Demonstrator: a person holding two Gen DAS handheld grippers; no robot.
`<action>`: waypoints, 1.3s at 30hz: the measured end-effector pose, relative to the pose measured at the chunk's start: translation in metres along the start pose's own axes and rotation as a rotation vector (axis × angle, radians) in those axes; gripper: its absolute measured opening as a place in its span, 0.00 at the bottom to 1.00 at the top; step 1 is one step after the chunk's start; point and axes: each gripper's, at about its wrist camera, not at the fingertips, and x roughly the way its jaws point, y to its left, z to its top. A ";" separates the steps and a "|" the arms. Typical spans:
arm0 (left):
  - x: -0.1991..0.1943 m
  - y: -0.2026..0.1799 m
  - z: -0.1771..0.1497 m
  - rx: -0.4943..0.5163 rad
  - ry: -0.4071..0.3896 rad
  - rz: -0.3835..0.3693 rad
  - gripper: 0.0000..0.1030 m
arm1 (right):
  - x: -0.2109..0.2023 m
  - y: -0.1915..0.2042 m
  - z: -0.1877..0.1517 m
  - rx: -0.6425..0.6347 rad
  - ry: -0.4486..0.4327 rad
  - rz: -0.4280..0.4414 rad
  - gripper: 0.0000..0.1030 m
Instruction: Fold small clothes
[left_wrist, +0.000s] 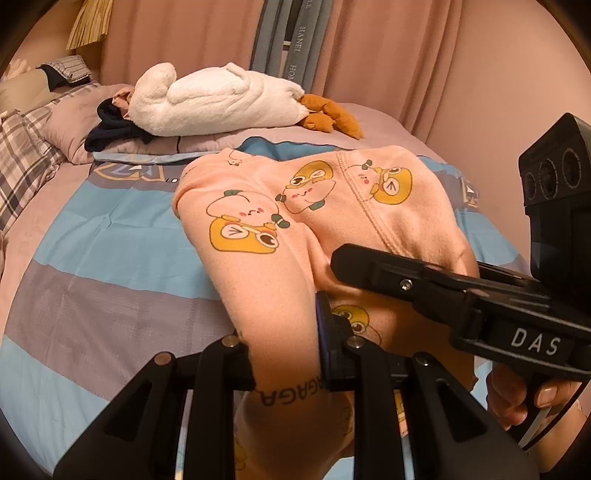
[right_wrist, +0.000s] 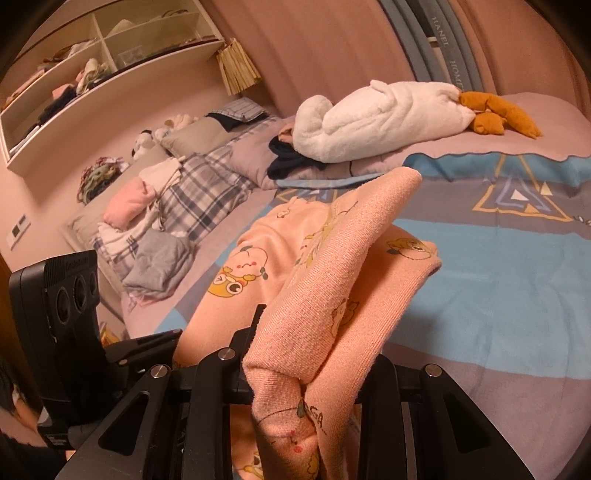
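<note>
Garment (left_wrist: 280, 206): 1 small peach printed piece, lifted at its near edge, far end resting on the bed (left_wrist: 110, 258). Left tool (left_wrist: 288, 354): closed onto a bunched fold of the near edge. Right tool (right_wrist: 295, 354): closed onto another gathered section. Judged status: folding is underway; no finished flat fold is visible, and laying down and smoothing remain. Beyond the garment lies a white plush toy (left_wrist: 214, 99) before pink curtains (left_wrist: 388, 74).

I see a bed (right_wrist: 517, 280) with a blue and grey striped sheet. A white plush goose (left_wrist: 214, 98) lies near the pillows (right_wrist: 207, 184), beside dark clothes (left_wrist: 110, 129). A wall shelf (right_wrist: 74, 74) holds folded items.
</note>
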 end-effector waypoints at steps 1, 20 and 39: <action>0.002 0.002 0.001 -0.002 0.002 0.002 0.22 | 0.004 0.000 0.001 -0.001 0.005 0.001 0.29; 0.053 0.041 0.016 -0.043 0.056 0.030 0.22 | 0.060 -0.015 0.017 0.005 0.064 0.002 0.29; 0.099 0.060 0.029 -0.038 0.085 0.044 0.22 | 0.100 -0.037 0.026 0.012 0.080 -0.021 0.29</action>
